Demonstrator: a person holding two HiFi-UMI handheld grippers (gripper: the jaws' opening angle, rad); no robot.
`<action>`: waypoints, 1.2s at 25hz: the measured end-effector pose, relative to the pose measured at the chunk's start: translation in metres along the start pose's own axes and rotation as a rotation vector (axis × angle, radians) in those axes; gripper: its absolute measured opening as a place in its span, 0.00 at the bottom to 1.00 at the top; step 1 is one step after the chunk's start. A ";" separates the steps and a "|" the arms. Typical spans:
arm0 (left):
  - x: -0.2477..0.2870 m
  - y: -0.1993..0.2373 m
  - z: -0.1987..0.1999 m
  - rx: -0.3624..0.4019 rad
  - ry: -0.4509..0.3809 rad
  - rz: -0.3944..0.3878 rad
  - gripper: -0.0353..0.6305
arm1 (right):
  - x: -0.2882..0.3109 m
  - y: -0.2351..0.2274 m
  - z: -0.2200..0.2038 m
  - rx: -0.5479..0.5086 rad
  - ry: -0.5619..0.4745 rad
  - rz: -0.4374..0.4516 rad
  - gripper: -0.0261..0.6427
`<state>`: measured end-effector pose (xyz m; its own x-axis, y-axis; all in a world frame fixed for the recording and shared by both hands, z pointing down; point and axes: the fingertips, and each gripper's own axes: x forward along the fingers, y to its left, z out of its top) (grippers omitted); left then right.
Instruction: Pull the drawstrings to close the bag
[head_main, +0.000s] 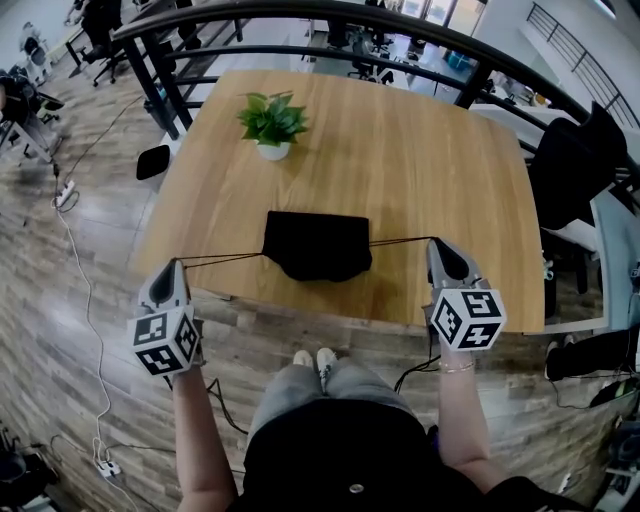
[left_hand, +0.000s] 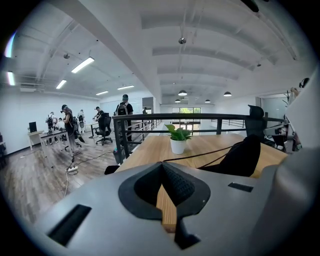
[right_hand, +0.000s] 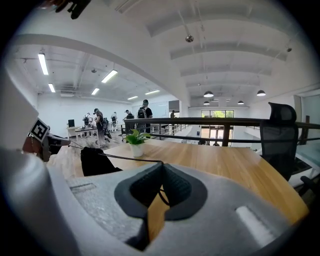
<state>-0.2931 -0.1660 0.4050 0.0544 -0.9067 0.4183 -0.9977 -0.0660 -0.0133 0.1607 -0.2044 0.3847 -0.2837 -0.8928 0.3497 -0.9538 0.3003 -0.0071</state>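
A black drawstring bag (head_main: 318, 244) lies near the front edge of the wooden table (head_main: 400, 150), its mouth gathered along the far side. One thin black drawstring (head_main: 220, 259) runs taut from the bag to my left gripper (head_main: 178, 262), which is shut on its end off the table's left corner. The other drawstring (head_main: 402, 240) stretches to my right gripper (head_main: 434, 240), shut on it at the bag's right. In the left gripper view the bag (left_hand: 242, 156) stands to the right with the string (left_hand: 200, 153) leading into the closed jaws. In the right gripper view the bag (right_hand: 95, 161) is at the left.
A small potted plant (head_main: 272, 125) in a white pot stands at the table's far side. A black railing (head_main: 300, 15) curves behind the table. A black office chair (head_main: 575, 170) is at the right. Cables and a power strip (head_main: 65, 195) lie on the floor at the left.
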 end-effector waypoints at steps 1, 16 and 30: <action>0.002 -0.002 -0.002 -0.002 0.007 -0.004 0.07 | 0.001 -0.002 -0.004 0.007 0.009 -0.003 0.04; 0.053 -0.038 -0.019 -0.008 0.081 -0.048 0.07 | 0.034 -0.026 -0.056 0.081 0.128 -0.036 0.05; 0.093 -0.118 -0.046 0.022 0.175 -0.222 0.07 | 0.069 0.038 -0.098 0.101 0.246 0.114 0.05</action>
<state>-0.1726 -0.2234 0.4873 0.2619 -0.7834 0.5637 -0.9609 -0.2659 0.0769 0.1150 -0.2215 0.5005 -0.3686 -0.7436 0.5579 -0.9258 0.3477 -0.1482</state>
